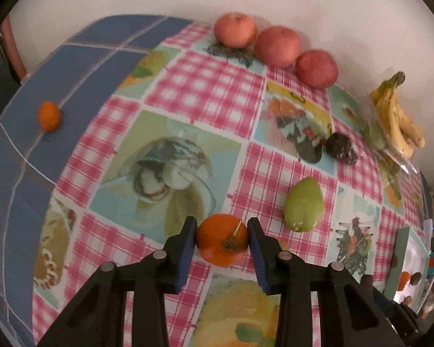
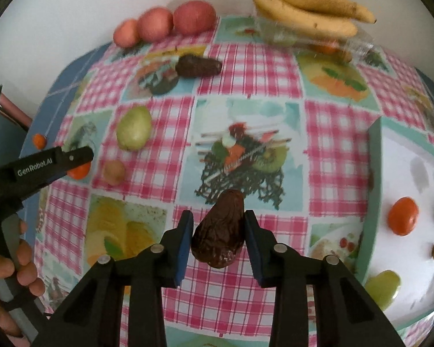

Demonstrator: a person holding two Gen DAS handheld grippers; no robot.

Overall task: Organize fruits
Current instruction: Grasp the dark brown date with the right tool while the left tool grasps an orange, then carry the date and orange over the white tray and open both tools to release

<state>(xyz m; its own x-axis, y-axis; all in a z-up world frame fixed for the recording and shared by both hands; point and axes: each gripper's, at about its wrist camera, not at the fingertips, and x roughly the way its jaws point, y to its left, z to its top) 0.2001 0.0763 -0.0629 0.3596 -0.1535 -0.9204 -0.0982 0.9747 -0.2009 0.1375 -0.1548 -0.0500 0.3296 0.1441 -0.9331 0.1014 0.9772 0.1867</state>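
My left gripper (image 1: 222, 225) is shut on an orange tangerine (image 1: 222, 243) low over the checked tablecloth (image 1: 205, 92); it also shows at the left of the right wrist view as the left gripper (image 2: 81, 162). Between the blue pads of my right gripper (image 2: 218, 217) sits a dark brown wrinkled fruit (image 2: 218, 234), held just above the cloth. A green pear-like fruit (image 1: 303, 205) lies right of the tangerine. At the right stands a white tray (image 2: 374, 173) holding an orange fruit (image 2: 403, 216), a green fruit (image 2: 382, 287) and small dark pieces.
Three red apples (image 1: 276, 46) line the wall and bananas (image 1: 397, 115) rest on a clear plastic box. A second dark fruit (image 1: 340, 148) and a small tan fruit (image 2: 113, 172) lie on the cloth. A small orange fruit (image 1: 49, 115) sits on the blue cloth. A hand (image 2: 14, 260) grips the left tool.
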